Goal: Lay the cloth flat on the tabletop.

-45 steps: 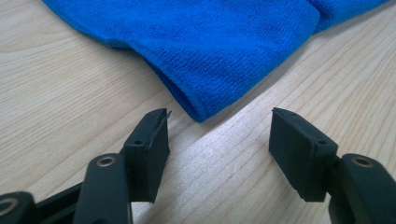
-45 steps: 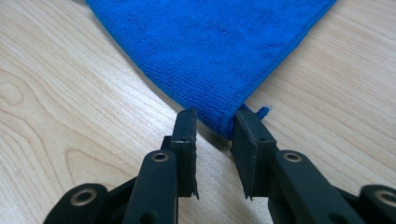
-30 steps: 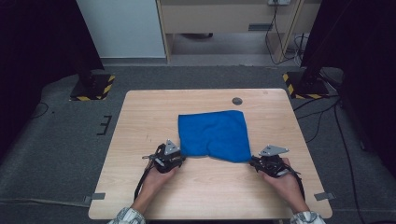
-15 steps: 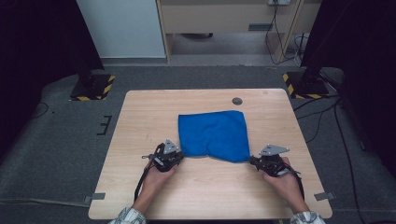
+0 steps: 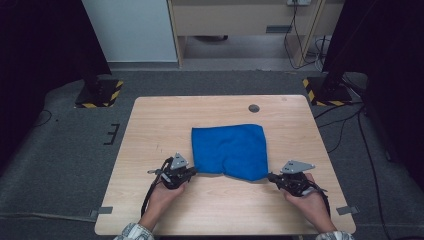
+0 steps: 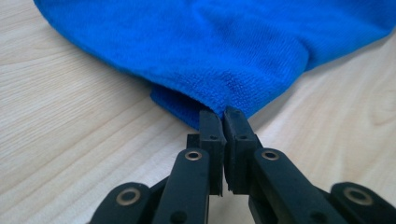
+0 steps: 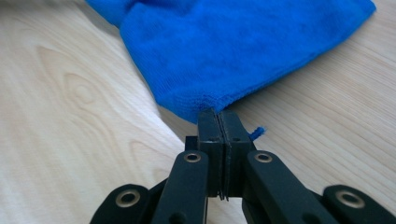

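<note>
A folded blue cloth (image 5: 230, 150) lies in the middle of the wooden table (image 5: 150, 125). My left gripper (image 5: 192, 171) sits at the cloth's near left corner. Its jaws have just closed, and in the left gripper view they pinch the cloth (image 6: 224, 56) corner between the pads of the left gripper (image 6: 222, 114). My right gripper (image 5: 270, 176) is at the near right corner. Its jaws have also just closed, and the right gripper view shows the right gripper (image 7: 218, 115) pinching the cloth (image 7: 224, 46) edge, a loose thread sticking out beside the pad.
A small dark round hole (image 5: 254, 108) marks the table beyond the cloth. Bare wood runs along the near edge between the person's hands. Black stands with yellow-striped bases (image 5: 97, 95) sit on the floor at both far corners.
Both hands stay at the cloth's near corners. The cloth's near edge looks slightly gathered toward the grippers.
</note>
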Demonstrator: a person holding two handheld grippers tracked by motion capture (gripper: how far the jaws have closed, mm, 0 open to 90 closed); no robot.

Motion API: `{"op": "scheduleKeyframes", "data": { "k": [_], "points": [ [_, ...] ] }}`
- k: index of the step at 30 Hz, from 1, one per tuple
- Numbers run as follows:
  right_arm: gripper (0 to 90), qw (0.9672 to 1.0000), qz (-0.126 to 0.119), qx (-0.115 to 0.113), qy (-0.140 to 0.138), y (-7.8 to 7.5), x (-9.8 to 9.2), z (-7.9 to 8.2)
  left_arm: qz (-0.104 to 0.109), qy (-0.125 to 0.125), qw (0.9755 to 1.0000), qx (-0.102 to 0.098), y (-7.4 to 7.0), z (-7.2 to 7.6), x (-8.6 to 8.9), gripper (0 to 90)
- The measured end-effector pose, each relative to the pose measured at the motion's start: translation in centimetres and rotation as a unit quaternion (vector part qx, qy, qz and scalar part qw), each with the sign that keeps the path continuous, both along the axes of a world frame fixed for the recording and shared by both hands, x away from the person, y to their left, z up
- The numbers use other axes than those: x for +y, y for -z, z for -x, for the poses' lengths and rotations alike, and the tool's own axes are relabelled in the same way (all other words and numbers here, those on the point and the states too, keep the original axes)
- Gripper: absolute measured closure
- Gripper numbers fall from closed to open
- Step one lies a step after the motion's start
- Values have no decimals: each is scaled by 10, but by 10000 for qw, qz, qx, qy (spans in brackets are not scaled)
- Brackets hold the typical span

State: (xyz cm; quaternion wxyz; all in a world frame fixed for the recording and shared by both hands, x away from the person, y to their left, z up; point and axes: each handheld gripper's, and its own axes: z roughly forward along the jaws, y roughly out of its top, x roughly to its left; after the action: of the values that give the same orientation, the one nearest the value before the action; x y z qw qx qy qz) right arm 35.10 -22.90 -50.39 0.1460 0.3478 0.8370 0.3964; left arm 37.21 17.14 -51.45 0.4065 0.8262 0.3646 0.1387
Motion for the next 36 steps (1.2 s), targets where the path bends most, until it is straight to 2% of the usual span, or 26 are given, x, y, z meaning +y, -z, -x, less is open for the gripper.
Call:
{"op": "scheduleKeyframes", "data": {
  "k": [3,5,9,12,18,23,24,25,28,30,31,34,36],
  "points": [
    [891,9999,-107,11,-46,-2,2,-1,143,-49,9999,-13,-6,-1,2,870],
    [892,9997,-228,32,-13,-4,1,-6,107,-88,9999,-93,-11,-7,3,871],
    [892,9976,-625,145,246,-7,-6,-21,159,-259,9995,-107,-21,-27,5,871],
    [891,9963,-674,228,477,-4,-11,-38,39,-352,9994,-12,-22,-47,1,871],
    [891,9932,-522,479,928,6,-19,-74,-42,-633,9974,329,-17,-93,-12,872],
    [893,9919,-218,660,1061,16,-18,-95,-361,-693,9955,537,-10,-115,-22,872],
    [893,9911,-168,718,1109,19,-17,-99,-451,-735,9945,595,-7,-120,-23,872],
    [894,9908,-114,679,1165,21,-17,-104,-471,-757,9940,630,-5,-122,-23,873],
    [894,9880,-136,720,1360,24,-16,-113,-421,-848,9932,677,1,-129,-24,871],
    [881,9869,-144,739,1426,24,-15,-115,-306,-833,9941,623,3,-130,-23,852],
    [844,9874,-102,714,1411,23,-14,-115,-270,-868,9943,565,3,-130,-22,804],
    [748,9880,-137,579,1423,18,-13,-112,50,-1064,9940,251,-2,-126,-14,647],
    [623,9869,-226,526,1508,13,-14,-109,266,-1159,9926,228,-5,-123,-8,530]
  ]
}}
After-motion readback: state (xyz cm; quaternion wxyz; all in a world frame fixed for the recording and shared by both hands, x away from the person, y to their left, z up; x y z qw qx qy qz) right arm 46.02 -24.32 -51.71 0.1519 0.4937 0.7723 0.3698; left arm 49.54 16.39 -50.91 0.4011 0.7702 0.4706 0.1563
